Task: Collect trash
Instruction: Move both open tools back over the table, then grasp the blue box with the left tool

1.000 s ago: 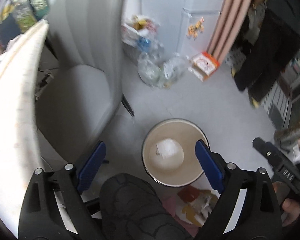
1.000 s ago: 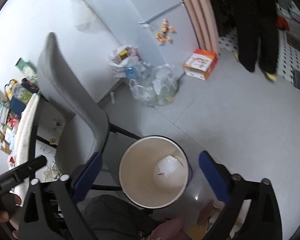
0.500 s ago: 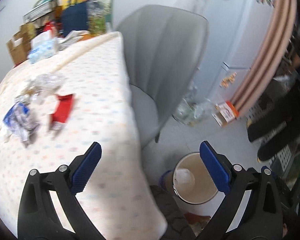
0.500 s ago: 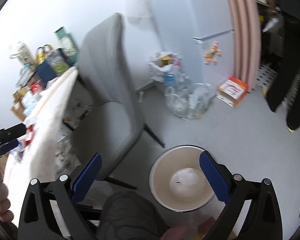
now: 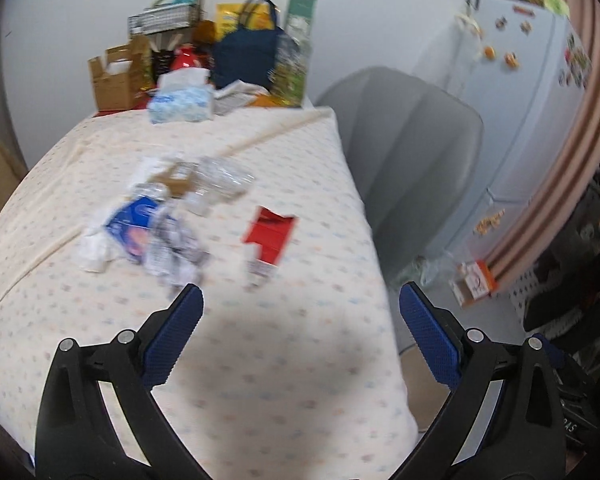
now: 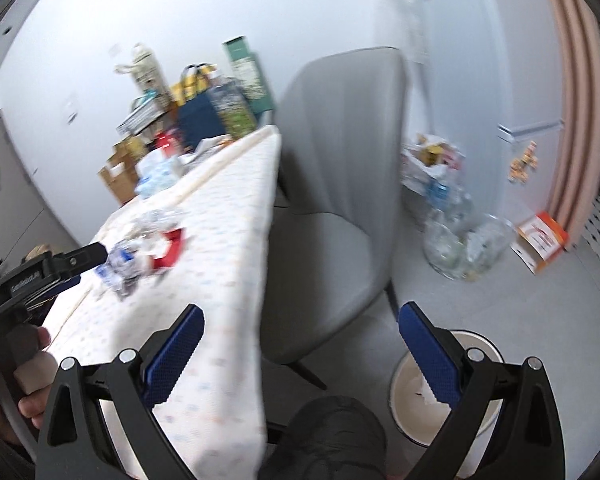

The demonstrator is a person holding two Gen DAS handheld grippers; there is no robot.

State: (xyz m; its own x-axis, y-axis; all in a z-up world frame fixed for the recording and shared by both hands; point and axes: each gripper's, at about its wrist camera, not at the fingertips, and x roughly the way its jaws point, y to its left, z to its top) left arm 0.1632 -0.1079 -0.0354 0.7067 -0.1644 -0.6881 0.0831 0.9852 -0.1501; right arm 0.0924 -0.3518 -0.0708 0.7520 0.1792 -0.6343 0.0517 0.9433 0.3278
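Both wrist views overlook the table (image 5: 260,360) and chair (image 6: 340,160).

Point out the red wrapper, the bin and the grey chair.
Red wrapper (image 5: 270,234), left wrist view, its red middle.
Bin (image 6: 486,339), right wrist view, far rim.
Grey chair (image 6: 346,120), right wrist view, backrest.

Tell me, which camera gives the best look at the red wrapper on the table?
The left wrist view: the red wrapper lies near the middle of the picture, unobstructed, torn top edge visible. In the right wrist view it is smaller, blurred, seen from the side at the left.
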